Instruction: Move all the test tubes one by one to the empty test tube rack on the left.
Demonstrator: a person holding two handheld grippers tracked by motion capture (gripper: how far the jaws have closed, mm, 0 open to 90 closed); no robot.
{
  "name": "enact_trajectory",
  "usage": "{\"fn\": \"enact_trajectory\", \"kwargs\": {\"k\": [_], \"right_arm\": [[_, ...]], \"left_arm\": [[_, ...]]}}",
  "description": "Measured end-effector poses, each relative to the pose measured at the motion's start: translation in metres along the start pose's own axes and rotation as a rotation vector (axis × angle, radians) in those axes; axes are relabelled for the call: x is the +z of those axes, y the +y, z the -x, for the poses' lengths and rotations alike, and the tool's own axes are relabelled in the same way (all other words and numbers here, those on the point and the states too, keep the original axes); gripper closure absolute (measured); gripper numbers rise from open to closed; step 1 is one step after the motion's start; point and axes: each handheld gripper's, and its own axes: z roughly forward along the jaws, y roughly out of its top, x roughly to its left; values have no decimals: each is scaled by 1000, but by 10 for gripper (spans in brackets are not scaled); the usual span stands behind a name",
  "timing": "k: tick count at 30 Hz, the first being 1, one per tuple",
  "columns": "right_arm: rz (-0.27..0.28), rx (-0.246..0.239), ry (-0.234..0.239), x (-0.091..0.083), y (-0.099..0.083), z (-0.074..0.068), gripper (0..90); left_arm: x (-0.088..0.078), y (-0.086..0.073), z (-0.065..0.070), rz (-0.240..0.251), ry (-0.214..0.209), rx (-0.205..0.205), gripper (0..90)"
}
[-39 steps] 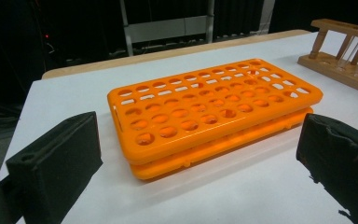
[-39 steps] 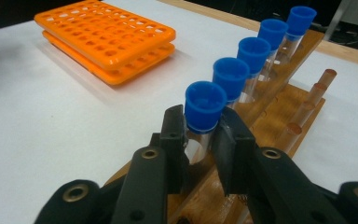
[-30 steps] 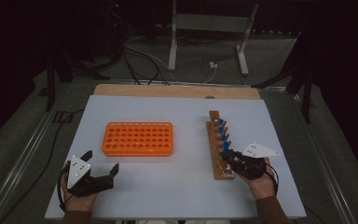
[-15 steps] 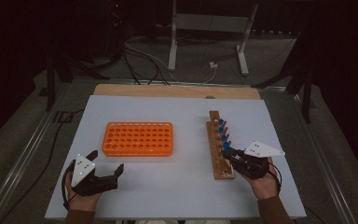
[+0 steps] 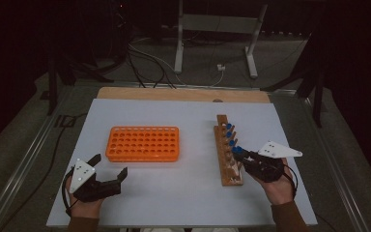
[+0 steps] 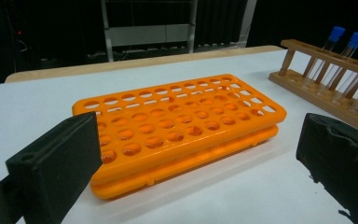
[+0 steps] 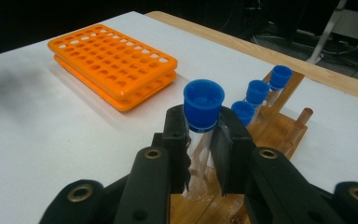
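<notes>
Since a second ago the left gripper (image 5: 110, 174) has slid a little toward the table's middle, and the right gripper (image 5: 237, 153) has drawn slightly back along the wooden rack (image 5: 228, 166); the racks have not shifted.

Nearest, both hands sit at the front edge of the white table (image 5: 183, 193). The left gripper rests with its jaws spread wide and nothing between them, aimed at the orange tube rack (image 6: 177, 126). The right gripper (image 7: 200, 140) is pinching a clear, blue-capped test tube (image 7: 204, 105) just under its cap, the tube upright above the near end of the wooden rack (image 7: 279, 126).

Mid-table, the orange tube rack (image 5: 143, 143) lies flat left of centre, well apart from the wooden rack, in which three more blue-capped tubes (image 7: 257, 91) stand in a row.

Beyond, a bare wooden strip (image 5: 183, 94) edges the table's far side. Behind it is a grey floor with loose cables (image 5: 145, 58) and a metal stand (image 5: 215, 29), and the room falls off into darkness. No readable writing or labels appear.
</notes>
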Motion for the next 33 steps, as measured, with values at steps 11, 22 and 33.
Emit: {"fn": "enact_trajectory", "kwargs": {"k": [11,22,33], "right_arm": [[4,1,-4,-9,15,0,765],[-7,-3,13,-8,30,-2,765],[8,-5,43,7,38,-10,765]], "left_arm": [[4,14,8,-9,-27,21,9],[9,25,15,6,-57,49,9],[22,33,24,-2,-99,81,9]]}}
